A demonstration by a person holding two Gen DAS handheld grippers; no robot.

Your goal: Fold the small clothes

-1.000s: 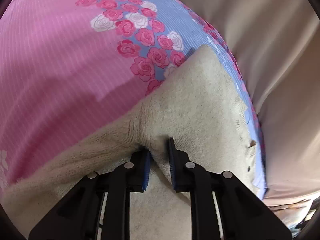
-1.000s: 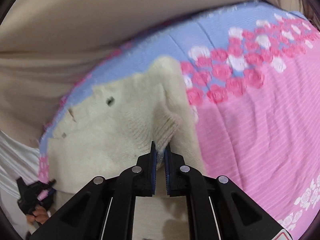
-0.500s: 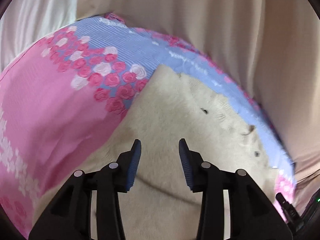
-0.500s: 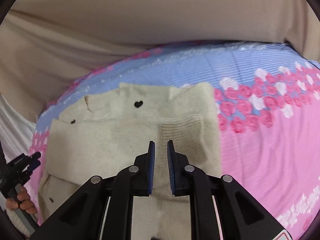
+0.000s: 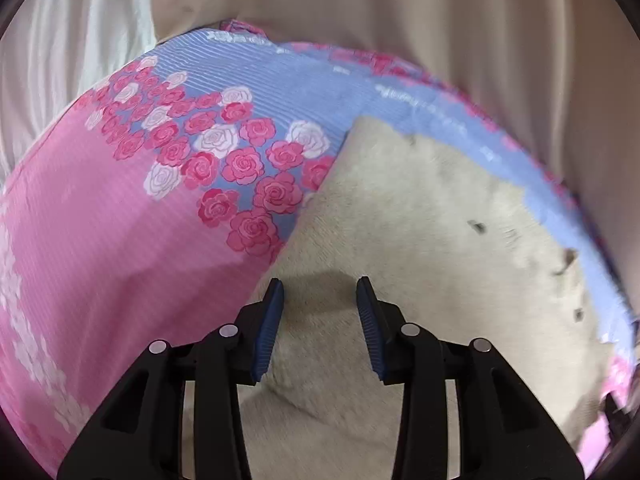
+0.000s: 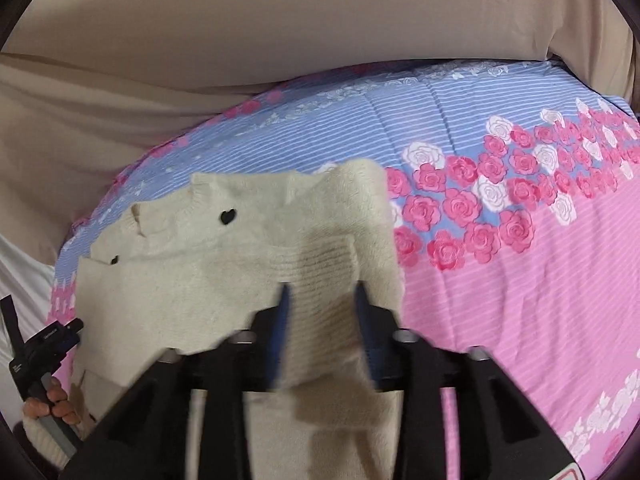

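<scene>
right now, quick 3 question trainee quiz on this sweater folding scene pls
1. True or false: the left gripper has cloth pinched between its jaws.
2. Multiple choice: the cream sweater lies on A) a bare wooden table, B) a pink and blue rose-print bedcover, C) a grey carpet.
3. Fill in: the small dark marks on the sweater's front, clearest in the right wrist view, are shaped like ____.

Key
1. False. Its jaws stand apart above the sweater with nothing between them; the right gripper has just been opening too, blurred, with its jaws wide apart over the ribbed cuff.
2. B
3. hearts
</scene>
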